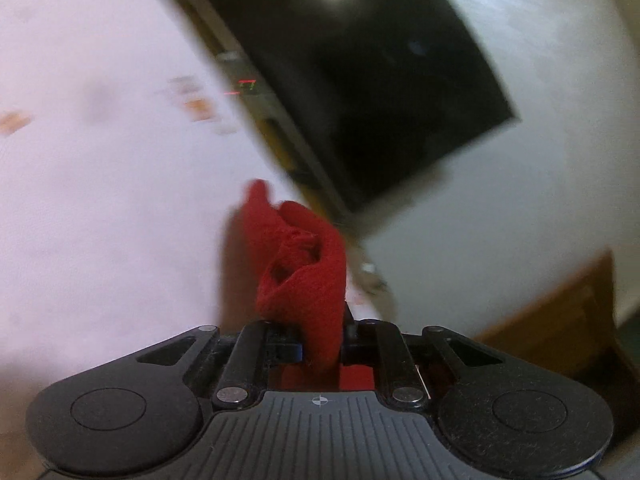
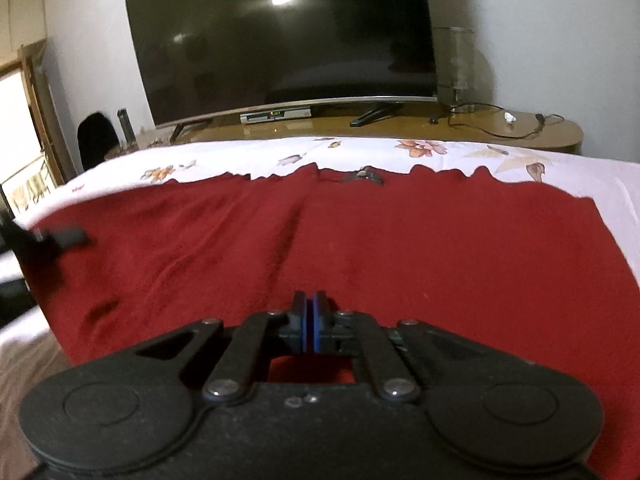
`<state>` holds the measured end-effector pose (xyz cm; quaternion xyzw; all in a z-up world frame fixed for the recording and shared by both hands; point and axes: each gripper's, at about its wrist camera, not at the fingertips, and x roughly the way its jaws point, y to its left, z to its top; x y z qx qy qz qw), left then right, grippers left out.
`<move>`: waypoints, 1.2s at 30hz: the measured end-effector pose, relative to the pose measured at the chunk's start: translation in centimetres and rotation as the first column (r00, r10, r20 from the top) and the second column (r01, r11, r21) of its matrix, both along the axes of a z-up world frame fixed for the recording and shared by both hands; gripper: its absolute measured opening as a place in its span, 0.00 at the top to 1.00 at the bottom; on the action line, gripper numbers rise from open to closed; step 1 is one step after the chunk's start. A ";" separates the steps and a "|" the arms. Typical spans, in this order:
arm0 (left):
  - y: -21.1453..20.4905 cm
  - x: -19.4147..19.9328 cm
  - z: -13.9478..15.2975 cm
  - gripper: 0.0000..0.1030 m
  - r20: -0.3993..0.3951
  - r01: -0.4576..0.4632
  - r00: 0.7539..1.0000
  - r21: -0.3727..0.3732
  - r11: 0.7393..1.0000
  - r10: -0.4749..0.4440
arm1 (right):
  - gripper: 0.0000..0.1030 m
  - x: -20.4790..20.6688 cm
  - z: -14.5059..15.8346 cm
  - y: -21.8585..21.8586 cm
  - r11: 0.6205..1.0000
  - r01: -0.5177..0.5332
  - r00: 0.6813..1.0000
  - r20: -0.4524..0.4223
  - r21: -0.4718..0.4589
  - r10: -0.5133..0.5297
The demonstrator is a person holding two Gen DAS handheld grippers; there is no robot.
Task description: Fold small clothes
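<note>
Left wrist view, blurred and tilted: left gripper (image 1: 322, 340) clamped on a bunched fold of the red garment (image 1: 300, 264), bunch standing up from the jaws, long axis running away from the camera. Floral bedsheet (image 1: 100, 160) behind, black TV (image 1: 360, 80) slanted at right.

Right wrist view only: same garment (image 2: 360, 240) spread flat on the sheet (image 2: 400, 152), long axis left to right, far edge towards the TV (image 2: 280, 40) on its wooden stand (image 2: 440, 124). Right gripper (image 2: 310, 320) low over the near part, pads fully together; no cloth visible between them.
</note>
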<state>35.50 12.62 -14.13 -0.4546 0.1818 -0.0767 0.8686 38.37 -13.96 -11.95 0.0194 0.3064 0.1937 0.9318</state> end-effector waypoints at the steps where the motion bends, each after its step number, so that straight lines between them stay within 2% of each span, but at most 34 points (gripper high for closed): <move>1: -0.8 0.5 1.3 0.86 0.036 0.039 0.999 0.016 0.999 -0.039 | 0.98 0.0 0.0 -0.1 1.000 0.005 1.000 -0.002 0.010 -0.005; 3: -3.2 2.0 4.1 0.86 0.099 0.135 0.985 0.071 0.988 -0.142 | 0.98 0.1 -0.1 -0.6 0.999 0.021 1.000 -0.018 0.050 -0.020; 5: -6.1 3.8 6.1 0.86 0.121 0.245 0.959 0.113 0.963 -0.258 | 0.98 0.2 -0.3 -1.5 0.990 0.047 0.998 -0.054 0.130 -0.040; 7: -9.2 5.3 7.2 0.86 0.118 0.344 0.924 0.154 0.926 -0.363 | 1.00 0.3 -0.7 -3.1 0.967 0.082 0.993 -0.106 0.240 -0.058; 8: -11.2 6.3 7.4 0.86 0.104 0.403 0.899 0.176 0.898 -0.424 | 1.00 0.3 -1.0 -4.1 0.947 0.105 0.988 -0.137 0.304 -0.065; 10: -14.4 7.7 7.0 0.86 0.070 0.496 0.854 0.198 0.846 -0.516 | 1.00 0.5 -1.8 -5.7 0.899 0.143 0.978 -0.196 0.414 -0.065; 11: -16.4 8.5 6.5 0.86 0.039 0.547 0.824 0.206 0.811 -0.565 | 1.00 0.7 -2.2 -6.5 0.869 0.158 0.972 -0.228 0.469 -0.054; 13: -19.2 10.0 4.8 0.86 -0.041 0.637 0.765 0.186 0.748 -0.642 | 1.00 1.0 -3.2 -8.2 0.796 0.188 0.958 -0.286 0.576 -0.020; 14: -20.5 10.7 3.8 0.86 -0.086 0.665 0.744 0.180 0.724 -0.662 | 1.00 1.0 -3.5 -9.2 0.759 0.206 0.950 -0.312 0.618 -0.004; 15: -21.2 10.9 3.2 0.84 -0.095 0.678 0.733 0.182 0.712 -0.673 | 0.98 0.4 -3.6 -10.9 0.698 0.245 0.943 -0.332 0.672 -0.012; 16: -21.8 11.1 2.7 0.82 -0.116 0.689 0.724 0.178 0.703 -0.680 | 0.99 -0.4 -3.7 -12.5 0.661 0.285 0.938 -0.345 0.694 -0.042; 17: -22.3 11.3 2.2 0.74 -0.138 0.696 0.717 0.172 0.697 -0.683 | 0.99 -1.5 -3.9 -14.1 0.641 0.310 0.932 -0.358 0.702 -0.059; 18: -22.5 11.5 1.9 0.53 -0.155 0.701 0.713 0.172 0.692 -0.684 | 1.00 -2.9 -4.2 -15.7 0.621 0.329 0.927 -0.368 0.712 -0.069; 20: -22.7 10.9 1.5 0.31 -0.141 0.715 0.699 0.157 0.681 -0.701 | 0.96 -5.7 -4.3 -18.7 0.583 0.390 0.911 -0.390 0.713 -0.132; 23: -22.5 9.2 2.8 0.23 -0.103 0.718 0.694 0.166 0.676 -0.713 | 0.78 -8.9 -4.5 -23.0 0.458 0.467 0.884 -0.422 0.756 -0.203; 25: -21.2 8.1 4.1 0.22 -0.034 0.695 0.713 0.163 0.700 -0.700 | 0.41 -10.5 -3.2 -24.5 0.435 0.477 0.878 -0.400 0.764 -0.262; 27: -18.9 6.3 4.9 0.22 0.012 0.653 0.750 0.141 0.744 -0.661 | 0.17 -11.5 -1.4 -25.0 0.424 0.463 0.883 -0.361 0.778 -0.300; 28: -17.3 5.3 5.1 0.22 0.027 0.617 0.779 0.140 0.774 -0.626 | 0.17 -11.6 -0.5 -25.0 0.434 0.445 0.892 -0.343 0.783 -0.295; 30: -14.1 3.5 5.0 0.22 0.007 0.503 0.858 0.186 0.844 -0.513 | 0.18 -11.3 0.6 -24.4 0.462 0.411 0.911 -0.326 0.786 -0.254; 31: -12.6 2.9 4.7 0.22 -0.024 0.437 0.896 0.228 0.870 -0.444 | 0.19 -11.1 1.0 -24.0 0.479 0.401 0.916 -0.326 0.781 -0.235; 32: -11.4 2.5 4.2 0.22 -0.054 0.395 0.917 0.251 0.884 -0.394 | 0.19 -10.6 1.3 -23.4 0.503 0.394 0.919 -0.327 0.769 -0.220; 34: -9.7 2.0 3.0 0.22 -0.137 0.342 0.939 0.271 0.900 -0.316 | 0.19 -9.5 1.6 -22.6 0.534 0.395 0.918 -0.343 0.748 -0.199; 36: -9.2 1.3 2.1 0.22 -0.188 0.323 0.943 0.311 0.894 -0.276 | 0.19 -8.4 1.4 -21.5 0.549 0.398 0.914 -0.368 0.735 -0.171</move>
